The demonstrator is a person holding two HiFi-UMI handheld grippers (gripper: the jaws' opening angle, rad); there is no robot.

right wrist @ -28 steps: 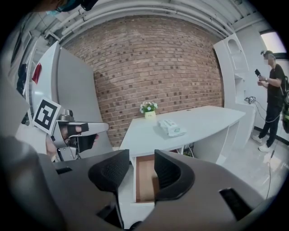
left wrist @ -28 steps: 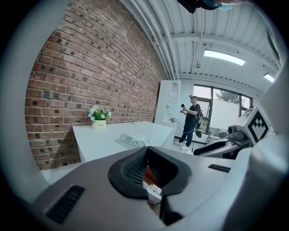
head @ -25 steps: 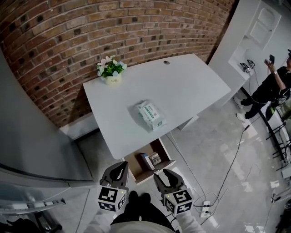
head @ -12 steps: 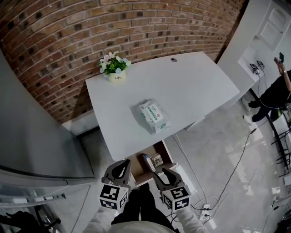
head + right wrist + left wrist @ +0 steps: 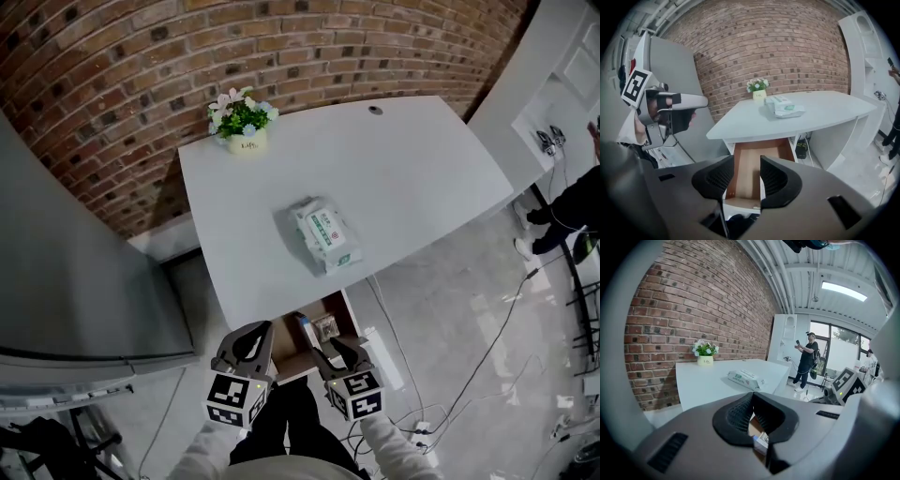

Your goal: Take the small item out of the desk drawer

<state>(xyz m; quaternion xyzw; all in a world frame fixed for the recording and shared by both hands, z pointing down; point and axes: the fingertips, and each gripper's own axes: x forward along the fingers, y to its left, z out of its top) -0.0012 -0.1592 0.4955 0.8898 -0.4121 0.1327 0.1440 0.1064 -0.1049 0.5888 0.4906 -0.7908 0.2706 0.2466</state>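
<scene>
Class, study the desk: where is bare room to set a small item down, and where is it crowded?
Bare: the desktop right of the wipes pack, and between pack and flower pot. Crowded: the open drawer, holding small items.

Desk top (image 5: 403, 178) smooth matt white; drawer (image 5: 761, 149) bare wood; wall (image 5: 281, 47) rough brick; wipes pack (image 5: 325, 234) glossy plastic.

I see the drawer (image 5: 317, 354) pulled open below the near edge of the surface (image 5: 394, 169), bare brown wood inside. Toward its back sit a blue-and-white box (image 5: 304, 331) and a small patterned square item (image 5: 325, 327), side by side.
</scene>
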